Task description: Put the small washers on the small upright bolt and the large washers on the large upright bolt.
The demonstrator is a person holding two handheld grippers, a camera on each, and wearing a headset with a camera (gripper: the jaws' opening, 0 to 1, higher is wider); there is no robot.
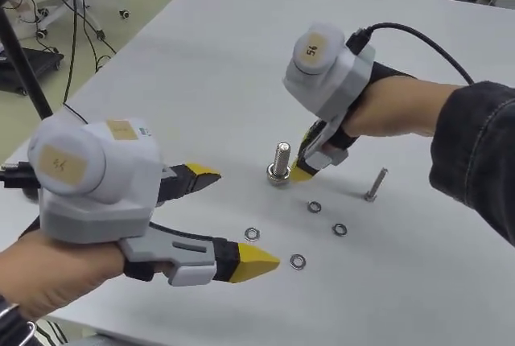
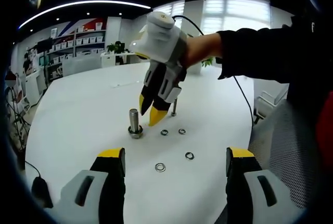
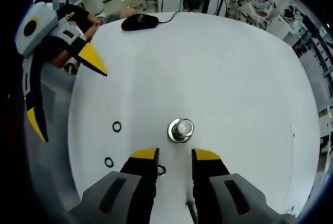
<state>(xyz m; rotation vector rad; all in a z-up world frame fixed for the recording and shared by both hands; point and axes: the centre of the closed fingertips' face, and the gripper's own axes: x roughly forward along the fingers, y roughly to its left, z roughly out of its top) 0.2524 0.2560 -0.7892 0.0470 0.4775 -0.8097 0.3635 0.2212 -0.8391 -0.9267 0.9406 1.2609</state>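
Standing upright, the large bolt (image 1: 280,159) is silvery, threaded.

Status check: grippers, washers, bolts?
Left gripper open, empty, hovering by four loose washers on the table. Right gripper open, empty, tips beside large bolt. Small bolt upright, off to the side. Nothing in the way.

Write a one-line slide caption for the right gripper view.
Right claw, open, poised beside the large upright bolt; loose washers lie on the white table.
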